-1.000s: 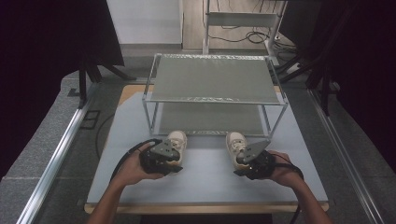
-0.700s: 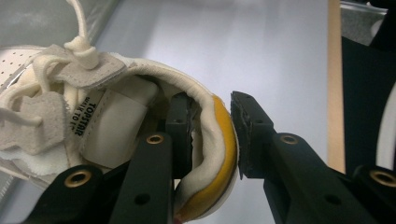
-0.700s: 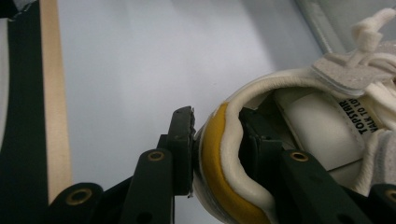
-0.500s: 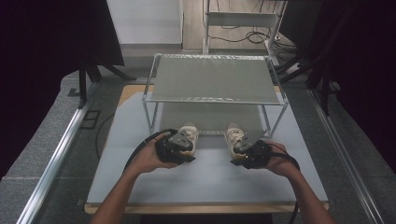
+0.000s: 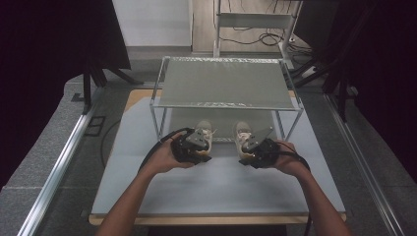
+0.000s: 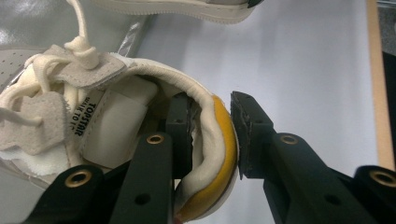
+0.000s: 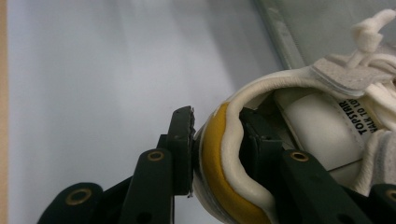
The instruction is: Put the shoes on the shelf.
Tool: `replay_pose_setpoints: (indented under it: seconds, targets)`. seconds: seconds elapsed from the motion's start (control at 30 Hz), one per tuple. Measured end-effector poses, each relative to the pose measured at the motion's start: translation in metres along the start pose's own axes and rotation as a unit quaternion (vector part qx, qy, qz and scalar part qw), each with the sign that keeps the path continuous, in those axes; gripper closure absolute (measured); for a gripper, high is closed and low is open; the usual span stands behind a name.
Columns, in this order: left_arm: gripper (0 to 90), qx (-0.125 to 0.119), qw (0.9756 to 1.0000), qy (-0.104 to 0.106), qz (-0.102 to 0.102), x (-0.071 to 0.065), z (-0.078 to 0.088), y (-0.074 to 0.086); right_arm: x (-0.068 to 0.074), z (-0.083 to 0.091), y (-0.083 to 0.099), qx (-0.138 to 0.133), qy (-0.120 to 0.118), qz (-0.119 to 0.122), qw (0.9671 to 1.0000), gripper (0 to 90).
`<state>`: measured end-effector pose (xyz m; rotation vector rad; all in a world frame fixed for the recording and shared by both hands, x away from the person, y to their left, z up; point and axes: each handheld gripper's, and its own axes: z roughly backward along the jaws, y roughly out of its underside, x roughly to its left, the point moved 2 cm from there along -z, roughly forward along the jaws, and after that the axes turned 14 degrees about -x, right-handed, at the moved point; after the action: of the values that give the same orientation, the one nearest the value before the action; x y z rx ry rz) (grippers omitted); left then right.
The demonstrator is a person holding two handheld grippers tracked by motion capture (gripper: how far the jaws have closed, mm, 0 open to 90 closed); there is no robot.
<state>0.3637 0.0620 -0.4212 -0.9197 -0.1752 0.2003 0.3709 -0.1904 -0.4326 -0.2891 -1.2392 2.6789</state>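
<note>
Gripping left shoe [image 6: 116, 121] heel, left gripper [image 6: 212, 135] level, fingers [image 6: 180, 130] clamped

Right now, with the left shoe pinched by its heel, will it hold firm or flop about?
The left shoe probably flexes a little: its padded heel collar dents where the left gripper clamps it. It looks light, since a grip on the heel alone seems enough. The loose laces will likely dangle, and the toe may sag, as nothing is holding it.
</note>
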Motion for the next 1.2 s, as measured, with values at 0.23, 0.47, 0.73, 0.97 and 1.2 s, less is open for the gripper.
replay_pose_setpoints:
  seconds: [0.23, 0.47, 0.73, 0.97, 1.2]
  targets:
    - [70.5, 0.013, 0.9999, -0.003, -0.006, 0.009, -0.012, -0.002, -0.008, -0.010, -0.003, 0.004, 0.000, 0.000, 1.0000, 67.3]
    - [70.5, 0.006, 0.9999, 0.005, -0.006, 0.020, -0.021, -0.004, -0.013, -0.019, -0.009, 0.008, 0.000, 0.003, 1.0000, 67.1]
    - [70.5, 0.004, 0.9998, 0.011, -0.018, 0.026, -0.032, -0.006, -0.017, -0.026, -0.015, 0.006, 0.005, 0.009, 0.9999, 66.8]
    - [70.4, 0.001, 0.9997, 0.014, -0.017, 0.031, -0.039, -0.010, -0.021, -0.032, -0.016, 0.007, 0.010, 0.006, 0.9999, 66.8]
    - [70.4, -0.001, 1.0000, 0.008, -0.003, 0.037, -0.049, -0.008, -0.028, -0.042, -0.013, 0.015, 0.017, 0.002, 0.9997, 66.8]
